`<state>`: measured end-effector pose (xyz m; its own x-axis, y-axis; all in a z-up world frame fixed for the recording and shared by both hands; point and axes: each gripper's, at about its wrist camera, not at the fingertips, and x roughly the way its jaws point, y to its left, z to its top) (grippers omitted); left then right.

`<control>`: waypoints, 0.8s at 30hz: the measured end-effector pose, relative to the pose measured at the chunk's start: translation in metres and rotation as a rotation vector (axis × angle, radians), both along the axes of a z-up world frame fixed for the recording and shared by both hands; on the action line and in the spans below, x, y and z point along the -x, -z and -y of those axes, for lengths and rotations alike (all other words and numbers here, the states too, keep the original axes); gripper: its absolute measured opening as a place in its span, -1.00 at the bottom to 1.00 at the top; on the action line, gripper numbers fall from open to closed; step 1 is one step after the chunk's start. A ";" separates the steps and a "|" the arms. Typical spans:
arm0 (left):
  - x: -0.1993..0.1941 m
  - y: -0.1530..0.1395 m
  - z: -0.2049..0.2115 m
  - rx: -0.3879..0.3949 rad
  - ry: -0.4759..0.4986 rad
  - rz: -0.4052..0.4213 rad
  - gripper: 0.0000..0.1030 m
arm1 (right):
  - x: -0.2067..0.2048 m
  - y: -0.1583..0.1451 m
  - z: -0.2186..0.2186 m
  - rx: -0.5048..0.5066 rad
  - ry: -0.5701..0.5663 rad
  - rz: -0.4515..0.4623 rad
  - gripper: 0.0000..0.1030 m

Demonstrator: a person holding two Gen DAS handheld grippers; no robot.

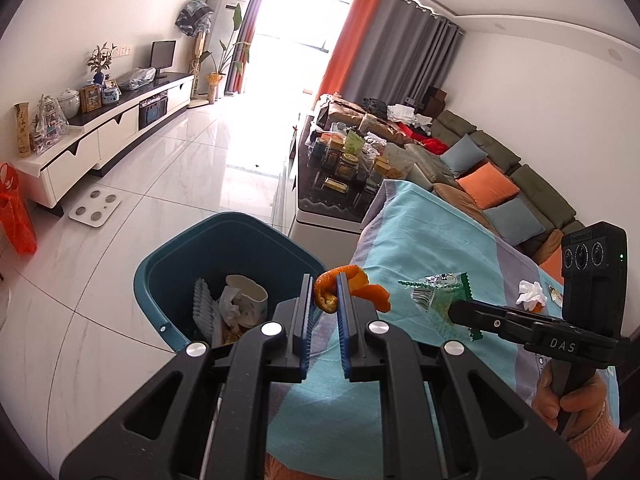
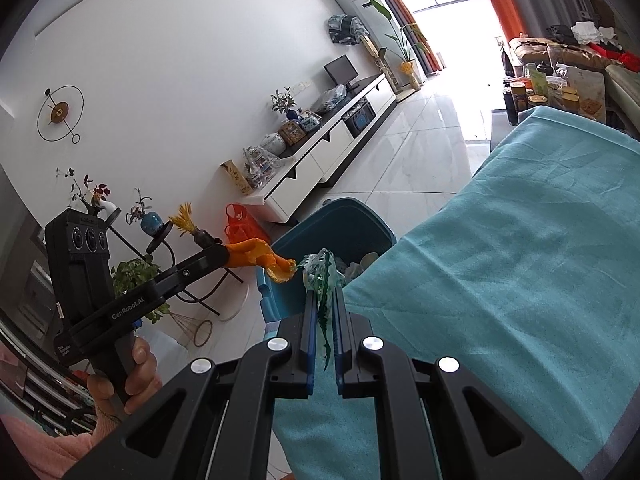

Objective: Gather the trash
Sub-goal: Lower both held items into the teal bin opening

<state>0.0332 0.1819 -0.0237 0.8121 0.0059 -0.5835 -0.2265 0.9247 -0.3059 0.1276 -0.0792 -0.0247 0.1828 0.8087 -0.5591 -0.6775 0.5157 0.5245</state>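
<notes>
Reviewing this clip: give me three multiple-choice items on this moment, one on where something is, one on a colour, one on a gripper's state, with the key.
1. Where does the crumpled white tissue lie?
A. in the bin
B. on the teal cloth
C. on the floor

2. What colour is the trash bin?
A. dark teal-blue
B. red
C. white

3. What is the left gripper doing?
A. open over the bin
B. shut on the orange peel
C. shut on the green wrapper

Key: 1 B, the tissue sits on the teal cloth beyond the right gripper. 2 A, its rim and walls are dark teal-blue. 3 B, the orange peel is pinched between its fingers; the green wrapper is in the right gripper.
</notes>
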 end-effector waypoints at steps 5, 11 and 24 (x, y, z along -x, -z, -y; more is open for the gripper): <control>0.001 0.001 -0.002 -0.001 -0.015 -0.002 -0.78 | -0.003 0.000 -0.006 0.005 -0.010 0.000 -0.88; 0.002 0.002 -0.003 -0.007 -0.034 -0.007 -0.78 | -0.002 -0.001 -0.015 0.015 -0.020 0.001 -0.88; -0.003 0.008 -0.010 -0.007 -0.061 -0.022 -0.78 | -0.002 -0.003 -0.037 0.027 -0.048 0.001 -0.88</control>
